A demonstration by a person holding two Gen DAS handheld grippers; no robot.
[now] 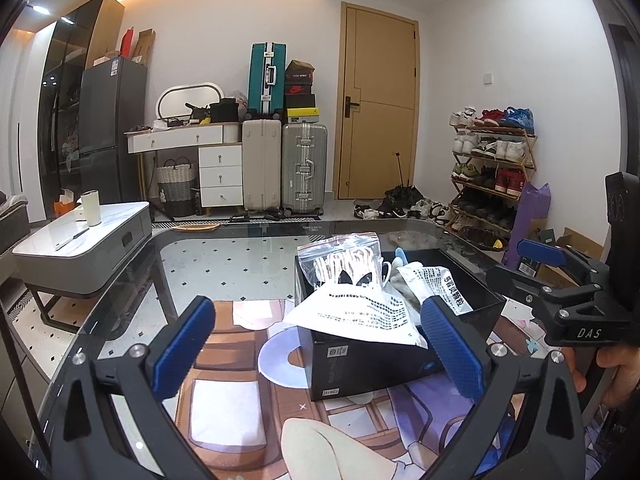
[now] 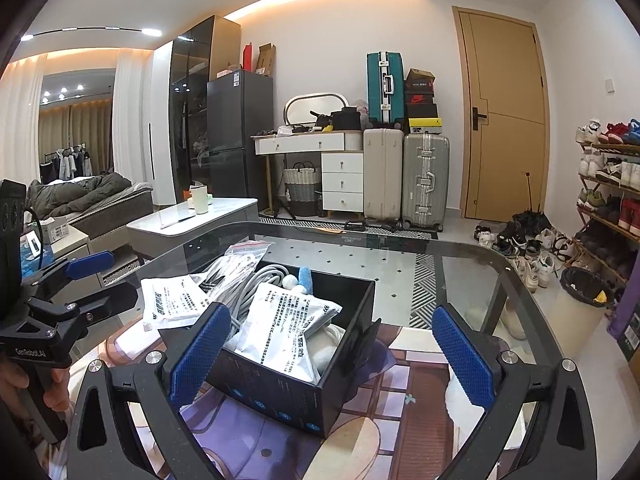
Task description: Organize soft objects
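My left gripper and right gripper: jaws wide, nothing held. Beyond them on the glass table, the black box holds white printed packets. My left view alone shows the zip bag propped at the box's far end; my right view alone shows grey cable inside.

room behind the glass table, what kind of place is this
Most likely a lived-in home, an open living area by the entrance. A shoe rack full of sneakers stands beside the door, suitcases are stacked against the wall, and a bed shows further back.
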